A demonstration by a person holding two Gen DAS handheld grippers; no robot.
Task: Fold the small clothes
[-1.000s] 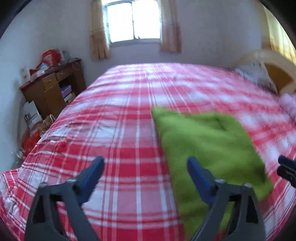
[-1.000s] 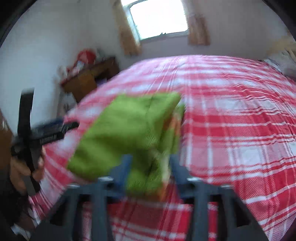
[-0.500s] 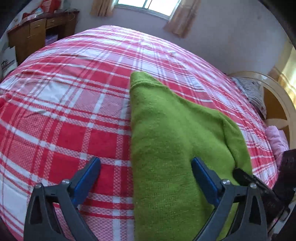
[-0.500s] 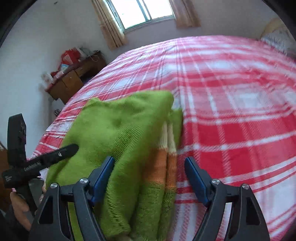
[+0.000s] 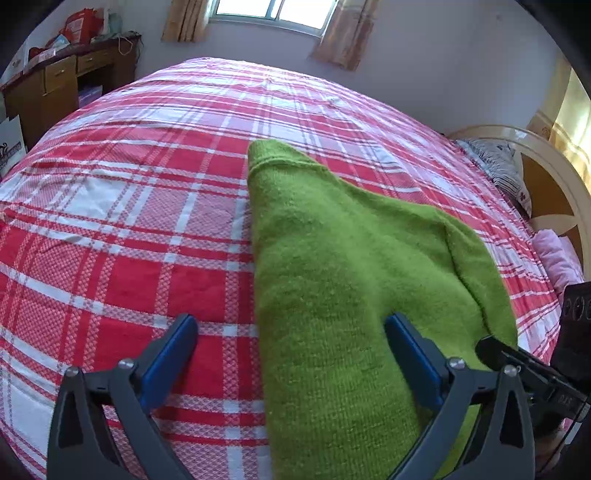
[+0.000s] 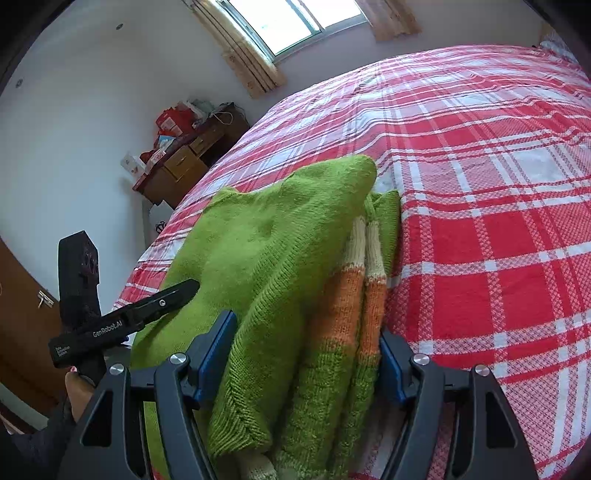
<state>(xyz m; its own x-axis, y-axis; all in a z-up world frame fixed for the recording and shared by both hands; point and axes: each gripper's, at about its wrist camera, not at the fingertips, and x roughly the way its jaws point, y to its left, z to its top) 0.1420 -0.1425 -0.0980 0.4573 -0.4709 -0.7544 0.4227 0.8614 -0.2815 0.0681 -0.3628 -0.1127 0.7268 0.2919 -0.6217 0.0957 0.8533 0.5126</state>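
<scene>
A folded green knit sweater (image 5: 332, 280) with orange and cream stripes (image 6: 354, 288) lies on the red-and-white plaid bed (image 5: 155, 192). My left gripper (image 5: 290, 354) is open; its right finger rests over the sweater's near left part, its left finger over the bedspread. My right gripper (image 6: 308, 354) is open with its jaws on both sides of the sweater's thick folded edge, not clamping it. The left gripper shows in the right wrist view (image 6: 125, 321), lying on the sweater's left side. The right gripper's tip shows in the left wrist view (image 5: 532, 373).
A wooden dresser (image 5: 62, 88) with red bags stands left of the bed under a curtained window (image 5: 273, 11). A cream headboard (image 5: 546, 177), a patterned pillow (image 5: 498, 166) and pink fabric (image 5: 557, 254) are at the right.
The right gripper let go of the sweater, which dropped onto the bed. Both grippers came lower and closer over it, and the left gripper moved onto its left side.
</scene>
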